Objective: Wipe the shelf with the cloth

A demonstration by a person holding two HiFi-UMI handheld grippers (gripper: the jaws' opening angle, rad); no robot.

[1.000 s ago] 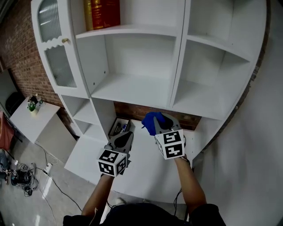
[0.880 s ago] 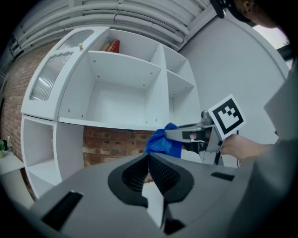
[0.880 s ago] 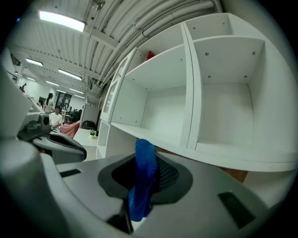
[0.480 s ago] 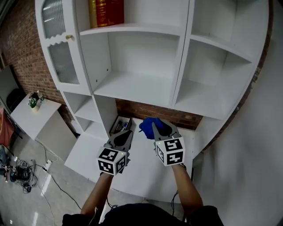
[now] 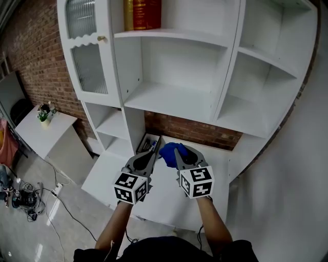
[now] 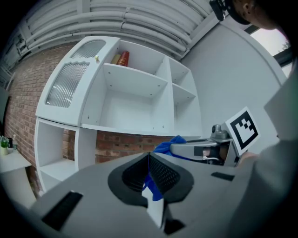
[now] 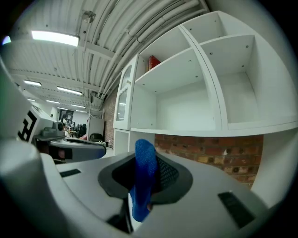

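While the blue cloth (image 5: 168, 150) is being held tight in the right gripper (image 5: 178, 151), no wiping is being done yet. In the right gripper view the cloth (image 7: 144, 179) is being squeezed between the two jaws and is sticking up out of them like a little flag. The left gripper (image 5: 150, 155) is being held just beside it, at 9 o'clock from the right one. Its jaws are being kept pressed together, as the left gripper view is showing. A small bit of blue is being seen low in the slit between them, but what it is cannot be told.

Both grippers are being held over the low white board (image 5: 169, 197) at the bottom of the shelf unit (image 5: 225, 92). The cloth is being carried near the brick wall (image 5: 195, 130), which is at 12 o'clock from it. Whether the cloth is touching the board cannot be told. A small tray of pens (image 5: 148, 145) is sitting at 11 o'clock from the left gripper. The big open shelf (image 5: 169, 102) is waiting higher up at 12 o'clock, well apart from the cloth. Red books (image 5: 142, 13) are standing on the top shelf, also at 12 o'clock.

The job is looking like it is only just being started. The first part, getting the cloth into a gripper, is done. All the rubbing is left to do, since no shelf board is being touched by the cloth that can be seen. Next the cloth is probably going to be laid flat on a board and pushed from side to side.
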